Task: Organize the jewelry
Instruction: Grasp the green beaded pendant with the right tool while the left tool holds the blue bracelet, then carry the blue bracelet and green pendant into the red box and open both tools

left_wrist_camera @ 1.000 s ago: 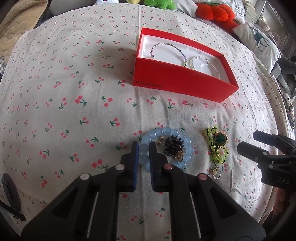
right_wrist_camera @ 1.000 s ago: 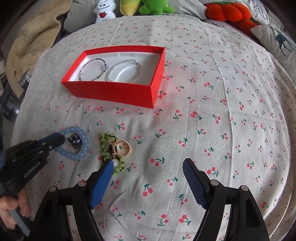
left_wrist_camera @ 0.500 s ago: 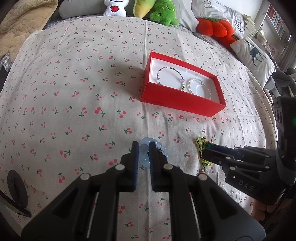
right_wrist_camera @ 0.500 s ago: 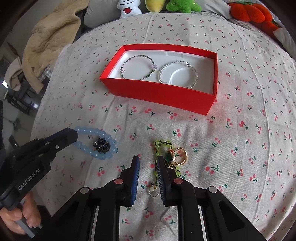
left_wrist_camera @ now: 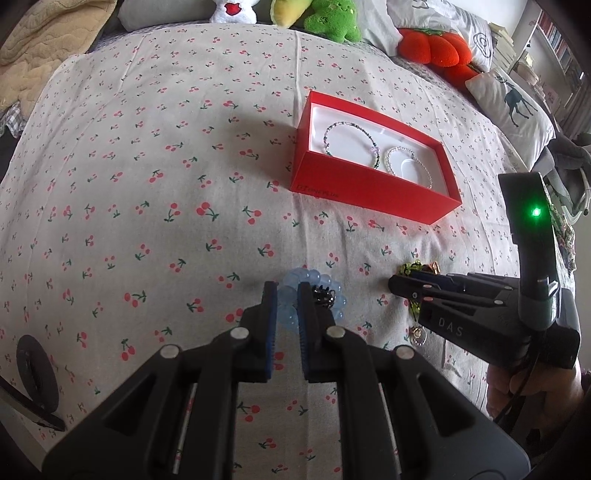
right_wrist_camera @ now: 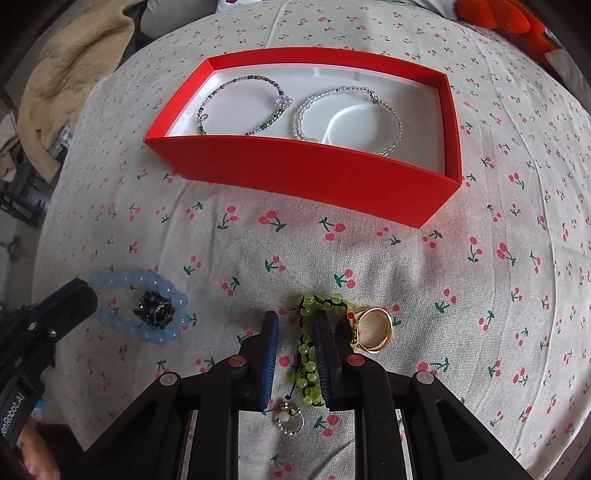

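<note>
A red box (left_wrist_camera: 373,194) (right_wrist_camera: 306,181) with a white lining holds two beaded bracelets. My left gripper (left_wrist_camera: 287,301) is shut on a pale blue bead bracelet (left_wrist_camera: 291,295) (right_wrist_camera: 144,332), which has a dark brooch (right_wrist_camera: 155,312) lying inside its loop. My right gripper (right_wrist_camera: 295,334) (left_wrist_camera: 397,286) is narrowly open around a green bead bracelet (right_wrist_camera: 308,354) on the cloth; the beads lie against its right finger. A gold ring (right_wrist_camera: 371,328) lies just right of that finger. A small silver ring (right_wrist_camera: 290,415) lies between the finger bases.
Everything lies on a cherry-print bedspread (left_wrist_camera: 147,166). Plush toys (left_wrist_camera: 332,22) and pillows (left_wrist_camera: 513,107) line the far edge. A beige blanket (right_wrist_camera: 66,81) lies at the far left.
Both grippers moved closer to the cloth and the jewelry. The right gripper, wide open a second ago, has closed to a narrow gap around the green bracelet.
</note>
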The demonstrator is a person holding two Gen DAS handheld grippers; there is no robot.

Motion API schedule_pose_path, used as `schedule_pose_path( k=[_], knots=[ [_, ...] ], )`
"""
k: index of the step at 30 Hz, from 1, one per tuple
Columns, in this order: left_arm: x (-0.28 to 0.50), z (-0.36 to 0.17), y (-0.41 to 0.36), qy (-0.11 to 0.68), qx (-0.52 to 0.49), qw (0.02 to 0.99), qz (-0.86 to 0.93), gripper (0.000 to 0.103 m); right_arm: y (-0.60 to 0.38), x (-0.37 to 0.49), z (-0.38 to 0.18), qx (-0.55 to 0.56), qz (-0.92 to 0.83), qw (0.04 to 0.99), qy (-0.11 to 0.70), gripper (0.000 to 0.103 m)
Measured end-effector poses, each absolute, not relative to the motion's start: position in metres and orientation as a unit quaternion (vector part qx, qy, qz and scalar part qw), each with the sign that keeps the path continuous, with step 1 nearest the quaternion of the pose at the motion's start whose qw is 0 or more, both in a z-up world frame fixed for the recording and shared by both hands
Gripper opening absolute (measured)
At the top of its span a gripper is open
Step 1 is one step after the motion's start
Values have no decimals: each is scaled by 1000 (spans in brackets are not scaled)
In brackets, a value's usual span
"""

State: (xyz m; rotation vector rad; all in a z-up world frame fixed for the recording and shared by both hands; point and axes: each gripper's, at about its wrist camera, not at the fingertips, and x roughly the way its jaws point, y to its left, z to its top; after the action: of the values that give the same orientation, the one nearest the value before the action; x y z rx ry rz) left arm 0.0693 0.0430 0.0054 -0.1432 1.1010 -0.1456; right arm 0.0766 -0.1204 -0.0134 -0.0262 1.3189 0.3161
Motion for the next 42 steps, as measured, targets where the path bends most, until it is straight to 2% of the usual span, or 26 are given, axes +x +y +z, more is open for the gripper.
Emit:
schedule_pose_path(
  k=[2, 4, 6, 26, 42],
  knots=[
    [70, 4, 43, 523, -68, 847, -67, 12, -119, 78, -13, -17, 146, 782, 606, 17],
    [71, 5, 43, 522, -69, 847, -67, 12, -119, 78, -11, -18, 145, 785, 602, 7],
    [70, 7, 42, 519, -70, 849, -70, 12, -121, 78, -7, -14, 144, 789, 597, 6],
    [55, 66, 29, 453, -90, 878, -125, 12, -170, 46, 85, 63, 179, 834, 517, 6],
    [70, 88, 13, 419, -88, 893, -138, 12, -182, 57, 110, 98, 176, 851, 486, 6]
  ],
)
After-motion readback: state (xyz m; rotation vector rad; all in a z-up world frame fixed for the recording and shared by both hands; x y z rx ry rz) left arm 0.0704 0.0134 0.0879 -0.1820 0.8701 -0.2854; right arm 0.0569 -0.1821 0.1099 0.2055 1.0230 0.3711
